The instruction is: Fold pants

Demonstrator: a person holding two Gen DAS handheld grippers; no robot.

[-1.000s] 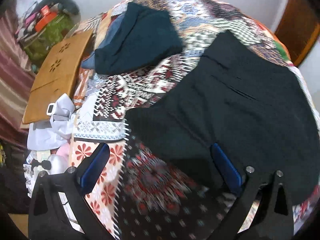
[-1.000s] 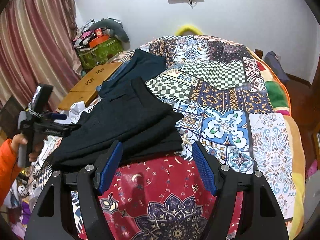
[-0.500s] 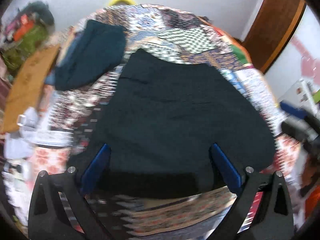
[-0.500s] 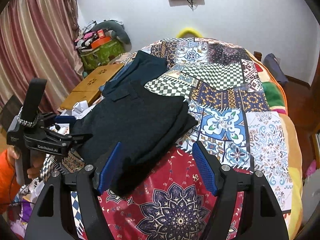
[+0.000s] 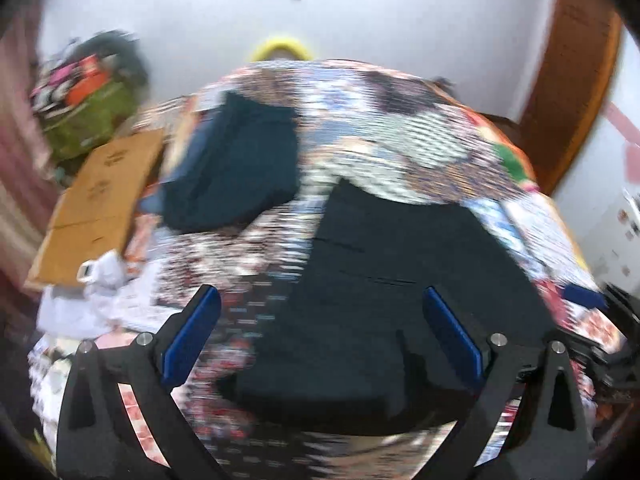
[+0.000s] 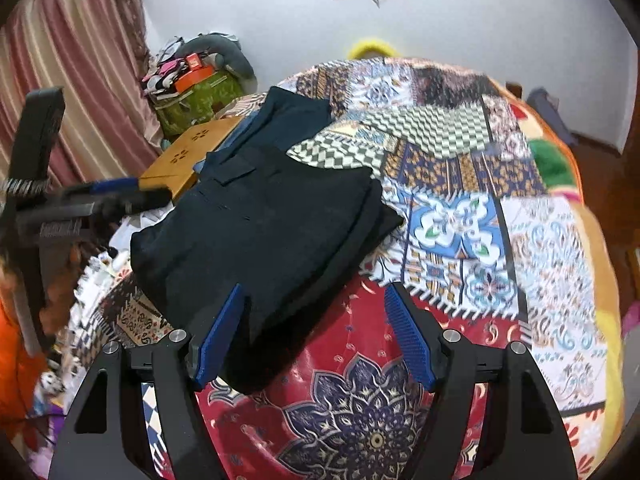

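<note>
Patchwork bedspread [image 6: 460, 216] carries one folded black pants [image 6: 256, 232], two dark garments [image 6: 292, 120].

We see the folded pants [image 6: 260, 236] lying on the bed [image 6: 500, 240]. Behind them lies another folded garment [image 6: 292, 120], with a wooden board [image 6: 188, 156] to its left.

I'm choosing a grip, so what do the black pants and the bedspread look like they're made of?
Pants: matte black woven cloth, fairly thick, judging by the stacked fold edges; fiber unclear. Bedspread: printed fabric with a slight sheen, possibly fleece or a synthetic.
</note>
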